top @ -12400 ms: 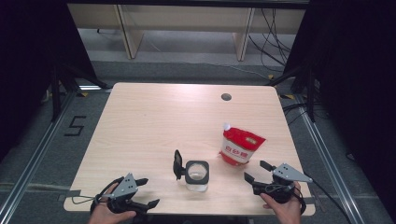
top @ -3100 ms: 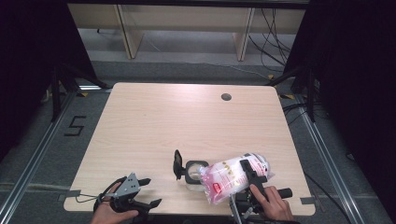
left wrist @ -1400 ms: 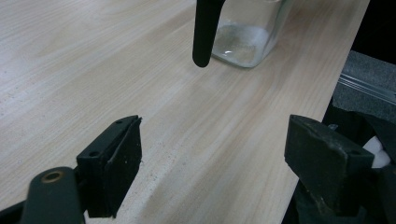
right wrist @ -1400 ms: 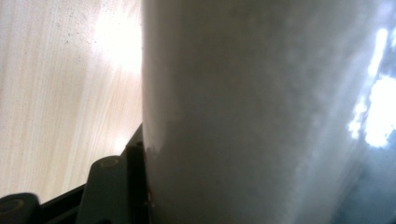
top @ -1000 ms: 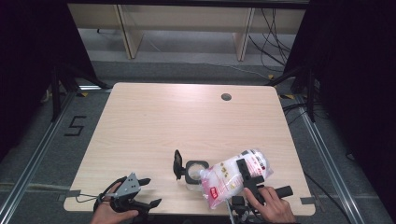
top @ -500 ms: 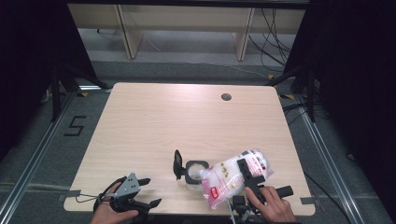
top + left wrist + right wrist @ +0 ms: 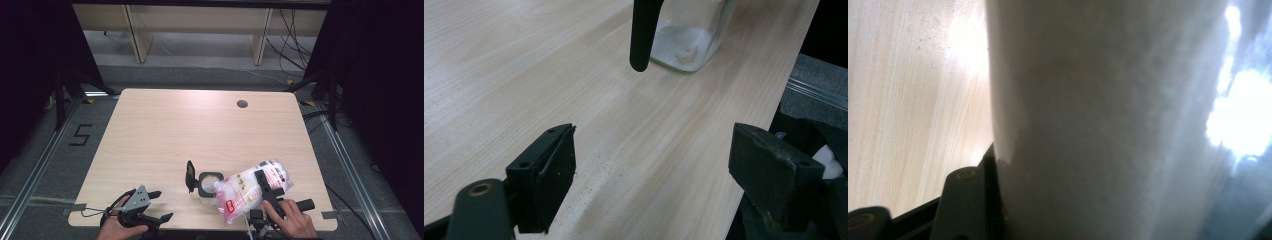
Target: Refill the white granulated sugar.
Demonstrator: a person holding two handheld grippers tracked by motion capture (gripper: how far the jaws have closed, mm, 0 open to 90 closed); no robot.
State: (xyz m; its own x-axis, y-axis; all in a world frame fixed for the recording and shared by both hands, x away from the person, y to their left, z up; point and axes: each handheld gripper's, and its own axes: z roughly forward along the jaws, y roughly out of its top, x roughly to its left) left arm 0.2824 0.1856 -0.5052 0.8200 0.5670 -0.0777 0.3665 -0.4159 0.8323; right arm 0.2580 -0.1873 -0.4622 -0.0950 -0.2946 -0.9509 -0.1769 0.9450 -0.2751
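Bag (image 7: 252, 190) of white granules: clamped in right gripper (image 7: 265, 187), tilted, long axis slanting down-left, mouth over jar (image 7: 210, 184) at table (image 7: 200, 130) near edge. Jar: clear, lid (image 7: 190, 175) hinged upright, thin white layer inside. Left gripper (image 7: 152, 205): jaws apart, empty

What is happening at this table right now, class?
A person's right gripper holds a white-filled bag tipped on its side, its mouth over an open glass jar with a black flip lid near the table's front edge. A little white powder lies in the jar. The left gripper rests open, holding nothing.
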